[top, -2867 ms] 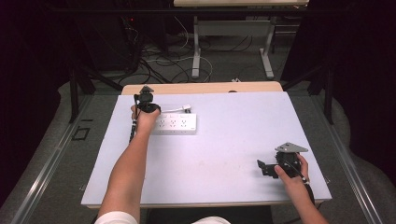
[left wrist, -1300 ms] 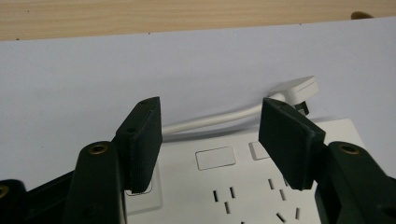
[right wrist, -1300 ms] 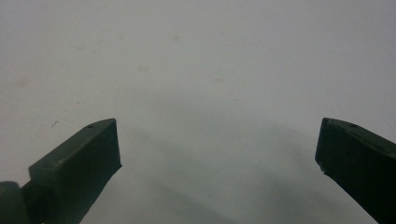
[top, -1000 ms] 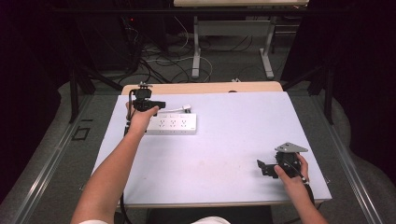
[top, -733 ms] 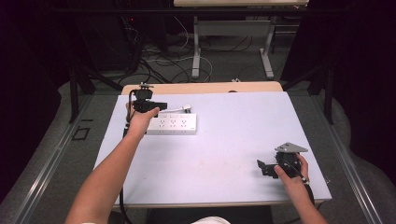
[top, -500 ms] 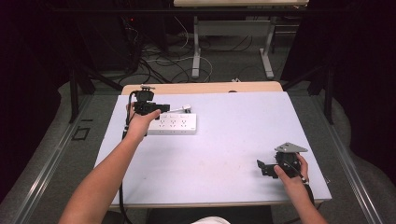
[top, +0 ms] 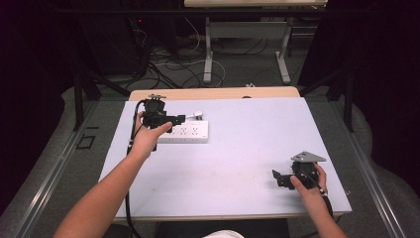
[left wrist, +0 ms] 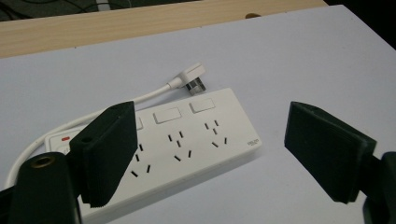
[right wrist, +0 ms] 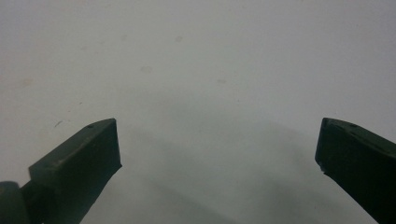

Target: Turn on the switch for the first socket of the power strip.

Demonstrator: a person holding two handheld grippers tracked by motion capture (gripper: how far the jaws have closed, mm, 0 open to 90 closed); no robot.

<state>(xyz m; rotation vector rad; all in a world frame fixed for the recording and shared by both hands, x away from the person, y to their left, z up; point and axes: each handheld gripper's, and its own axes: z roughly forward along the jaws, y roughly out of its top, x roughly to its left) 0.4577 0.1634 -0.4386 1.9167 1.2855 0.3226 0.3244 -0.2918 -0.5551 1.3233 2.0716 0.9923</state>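
On the worktop (top: 233, 163) the strip (left wrist: 187, 140) lies unplugged, left tool (left wrist: 210, 158) just opened empty, right tool (right wrist: 219, 163) open too.

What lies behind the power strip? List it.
Behind the power strip lie its white cord and plug on the table. The left tool, open, covers the strip's near-left end.

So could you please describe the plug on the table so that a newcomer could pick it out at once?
Start at the pale table and go to its far left, where a white power strip lies. Just behind the strip's far end rests the plug, on a white cord. It alone has bare metal prongs.
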